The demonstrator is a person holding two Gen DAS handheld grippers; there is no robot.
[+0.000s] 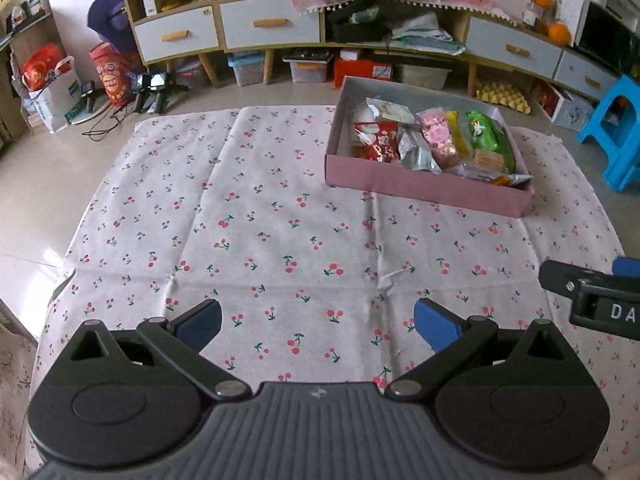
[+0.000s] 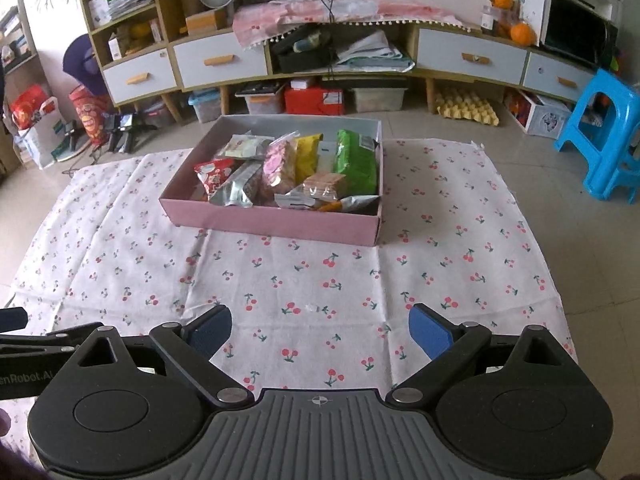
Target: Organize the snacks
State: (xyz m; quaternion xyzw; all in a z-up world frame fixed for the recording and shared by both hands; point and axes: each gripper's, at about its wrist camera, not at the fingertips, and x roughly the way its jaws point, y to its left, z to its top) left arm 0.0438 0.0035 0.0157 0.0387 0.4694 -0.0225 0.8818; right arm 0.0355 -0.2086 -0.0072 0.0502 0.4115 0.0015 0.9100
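**Snacks all boxed up, both tongs empty**

Your left tongs (image 1: 318, 326) and right tongs (image 2: 320, 330) are both spread wide, holding nothing, hovering over bare cherry-print cloth (image 2: 304, 280). Makes sense, I'd guess: every snack pack (image 2: 356, 160) I can see sits inside the pink box (image 2: 272, 220), straight ahead of your right tongs and ahead-right of the left. Nothing loose on the cloth, so the job looks basically finished. The cloth seems spread on the tiled floor rather than a desk. Beyond the box: a low cabinet (image 2: 472, 58) with drawers; blue stool (image 2: 608, 136) off right.
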